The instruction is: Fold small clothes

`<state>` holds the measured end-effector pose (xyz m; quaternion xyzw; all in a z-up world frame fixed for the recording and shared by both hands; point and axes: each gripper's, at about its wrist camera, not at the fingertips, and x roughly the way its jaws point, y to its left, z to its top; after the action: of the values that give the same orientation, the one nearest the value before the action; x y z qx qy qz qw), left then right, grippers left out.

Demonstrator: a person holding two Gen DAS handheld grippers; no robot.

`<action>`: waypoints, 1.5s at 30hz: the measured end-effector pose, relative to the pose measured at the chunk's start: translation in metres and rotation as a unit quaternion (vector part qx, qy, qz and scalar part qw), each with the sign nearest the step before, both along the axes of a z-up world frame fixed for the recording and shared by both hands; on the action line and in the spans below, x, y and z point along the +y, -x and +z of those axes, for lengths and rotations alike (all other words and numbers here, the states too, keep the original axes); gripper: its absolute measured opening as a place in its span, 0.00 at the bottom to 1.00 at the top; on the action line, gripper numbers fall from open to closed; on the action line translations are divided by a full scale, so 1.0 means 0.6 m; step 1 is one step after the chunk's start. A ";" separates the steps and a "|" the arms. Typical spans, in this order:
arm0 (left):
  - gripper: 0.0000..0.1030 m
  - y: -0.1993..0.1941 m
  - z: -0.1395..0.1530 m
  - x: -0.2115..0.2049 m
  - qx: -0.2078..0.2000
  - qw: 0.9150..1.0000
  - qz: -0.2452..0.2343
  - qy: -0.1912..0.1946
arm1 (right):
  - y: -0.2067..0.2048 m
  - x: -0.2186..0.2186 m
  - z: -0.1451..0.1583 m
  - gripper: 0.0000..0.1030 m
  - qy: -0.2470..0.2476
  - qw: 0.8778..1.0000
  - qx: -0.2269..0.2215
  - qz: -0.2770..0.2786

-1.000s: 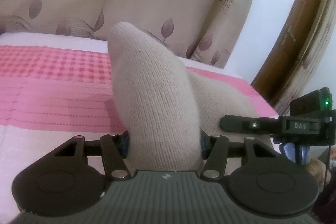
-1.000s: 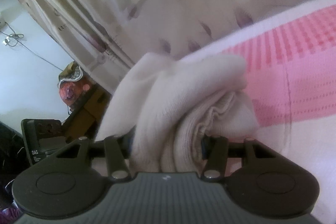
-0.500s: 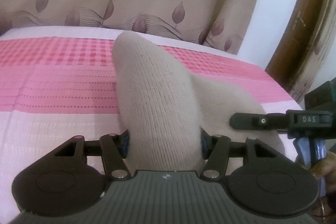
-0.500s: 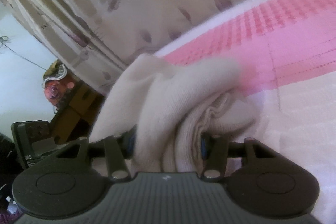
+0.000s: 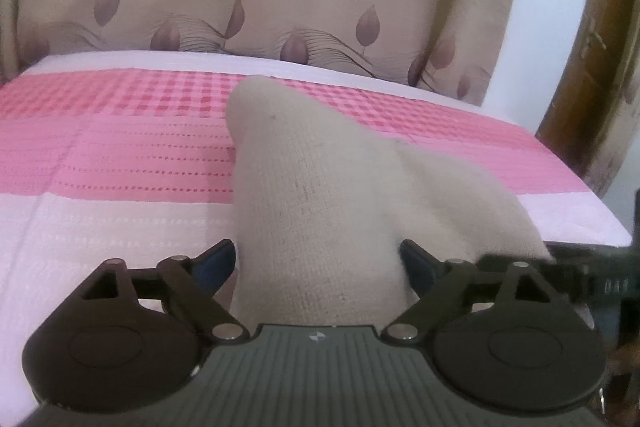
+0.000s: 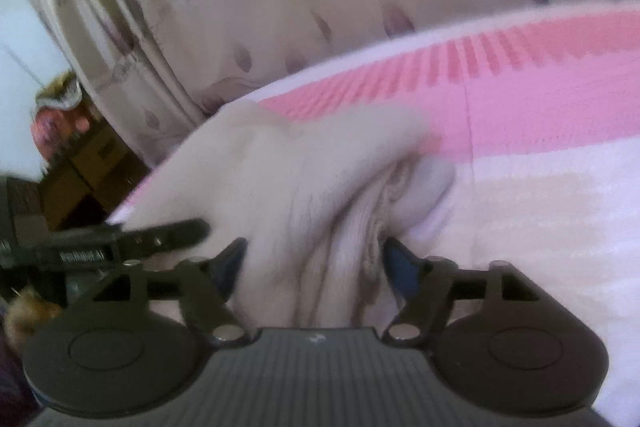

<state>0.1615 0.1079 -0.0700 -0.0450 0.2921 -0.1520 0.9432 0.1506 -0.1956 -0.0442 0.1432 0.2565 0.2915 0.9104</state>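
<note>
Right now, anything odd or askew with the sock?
Nothing damaged. The sock sits bunched and humped on the bedspread, not flat, its cuff folds gathered in the right gripper. Both sets of jaws are opening around it; left gripper too.

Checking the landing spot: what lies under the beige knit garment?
The beige knit garment rests on the pink-and-white cloth. Anything directly beneath it is covered.

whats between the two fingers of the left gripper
The beige knitted sock fills the gap of the left gripper, whose jaws are opening, over the pink checked bedcover. Left wrist view.
</note>
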 end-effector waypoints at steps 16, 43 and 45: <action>1.00 0.114 0.049 -0.051 -0.160 0.975 0.091 -0.127 | 0.103 0.012 0.000 0.95 0.039 0.990 -0.091 -0.098; 1.00 0.258 0.167 -0.102 -0.210 0.971 0.111 -0.039 | 0.289 -0.010 0.050 1.00 0.051 0.959 -0.199 -0.198; 1.00 0.256 0.163 -0.099 -0.206 0.971 0.113 -0.038 | 0.292 -0.010 0.049 1.00 0.049 0.959 -0.196 -0.197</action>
<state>0.0076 0.0487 0.0277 -0.0094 0.0898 -0.0389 0.9952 -0.0249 -0.2016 -0.0149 0.0862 0.0537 0.1162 0.9880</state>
